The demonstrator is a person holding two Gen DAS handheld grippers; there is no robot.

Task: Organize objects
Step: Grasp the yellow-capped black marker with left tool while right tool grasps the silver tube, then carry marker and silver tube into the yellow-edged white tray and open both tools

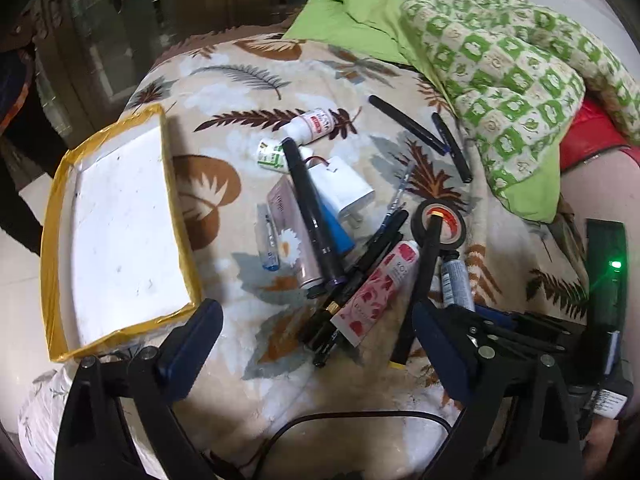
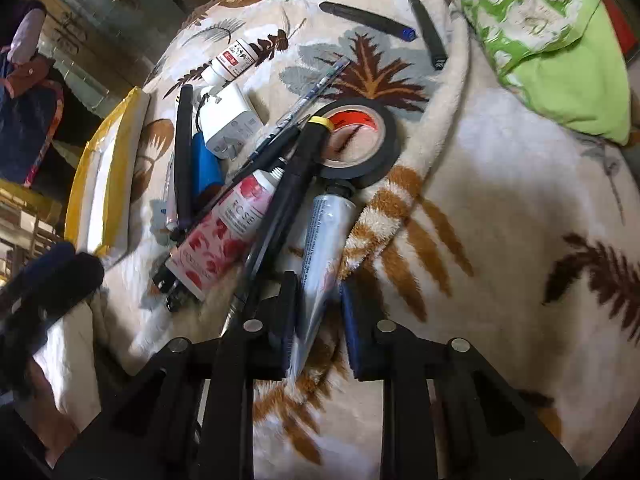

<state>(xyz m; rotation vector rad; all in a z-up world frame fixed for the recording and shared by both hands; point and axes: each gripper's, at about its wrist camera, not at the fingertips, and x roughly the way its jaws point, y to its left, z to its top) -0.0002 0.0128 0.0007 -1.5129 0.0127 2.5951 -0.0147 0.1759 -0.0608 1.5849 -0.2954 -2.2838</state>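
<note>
Tray w/ yellow-taped rim sits at far left on the leaf-print blanket, white floor bare, nothing in it yet. Left gripper hovers just right of the tray's near corner, jaws spread wide, holding nothing.

Centre: clutter pile, items overlapping: white charger, blue tube, black pens, rose-print tube lying on the pens, black tape roll w/ a yellow-capped marker resting across it.

Right: silver tube, cap end touching the tape roll, crimped tail between the right gripper pads. Jaws narrow; left pad appears to touch the tail, right pad less clear. Judged a grip forming or just made.

Recommend: confirm both pads bite the tail. Lift straight up first; cap end may drag tape roll and marker. Then carry leftwards over the pile, not through it, to the tray. Risk: flat tail is slick, tube may swing or slip.
</note>
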